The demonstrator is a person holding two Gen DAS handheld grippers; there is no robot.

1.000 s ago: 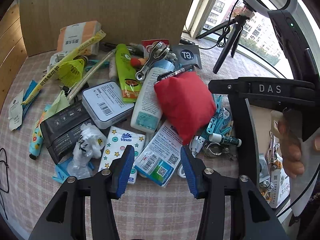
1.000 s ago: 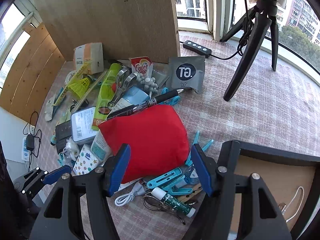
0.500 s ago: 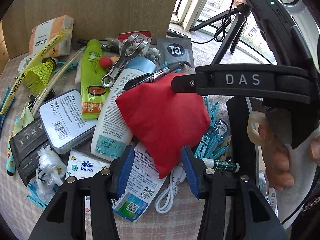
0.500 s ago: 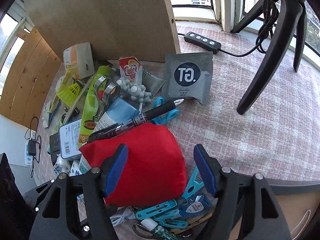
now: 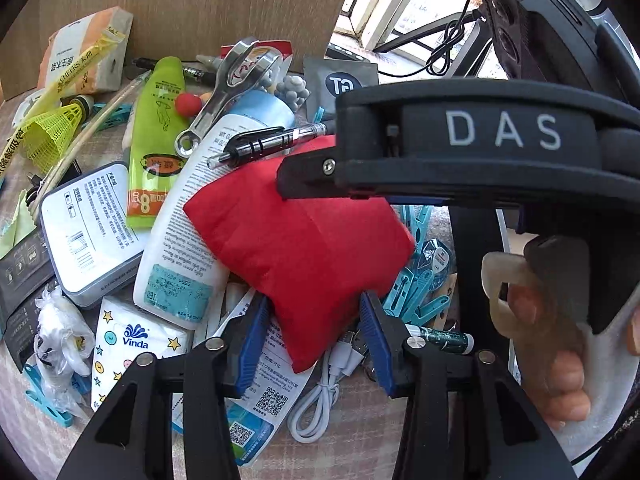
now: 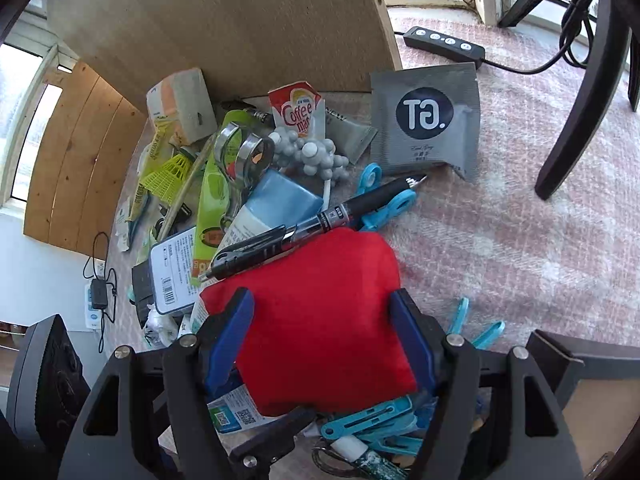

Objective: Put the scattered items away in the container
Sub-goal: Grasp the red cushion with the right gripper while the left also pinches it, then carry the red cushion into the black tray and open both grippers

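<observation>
- Scattered items are lying in one heap on a pink checked cloth [image 6: 520,220], with a brown board [image 6: 240,20] standing behind them.
- At the left of the heap, a yellow shuttlecock [image 5: 52,128] is lying beside a tissue pack [image 5: 84,56], and a white tin [image 5: 86,232] is resting near a Vinda tissue packet [image 5: 136,340].
- Towards the middle, a green pouch [image 5: 154,136] and a steel spanner [image 5: 228,92] are lying over a white bottle [image 5: 192,224].
- A black pen [image 6: 308,220] is resting across the top edge of a red pouch [image 6: 320,320], which is sitting on top of the pile.
- The left gripper [image 5: 312,336] is closing its blue pads around the lower corner of the red pouch; I cannot tell whether they are pressing it yet.
- The right gripper [image 6: 324,332] is standing spread wide, with the red pouch between its pads.
- To the right, blue clothes pegs [image 5: 420,284] and a white cable [image 5: 320,408] are lying under and beside the pouch.
- A grey GT sachet [image 6: 426,118] is lying flat on the cloth, apart from the heap.
- At the lower right edge of the right wrist view, a corner of a dark-walled box [image 6: 560,354] is showing; its contents are hidden.
- Behind, tripod legs [image 6: 576,100] are standing on the cloth before bright windows.
</observation>
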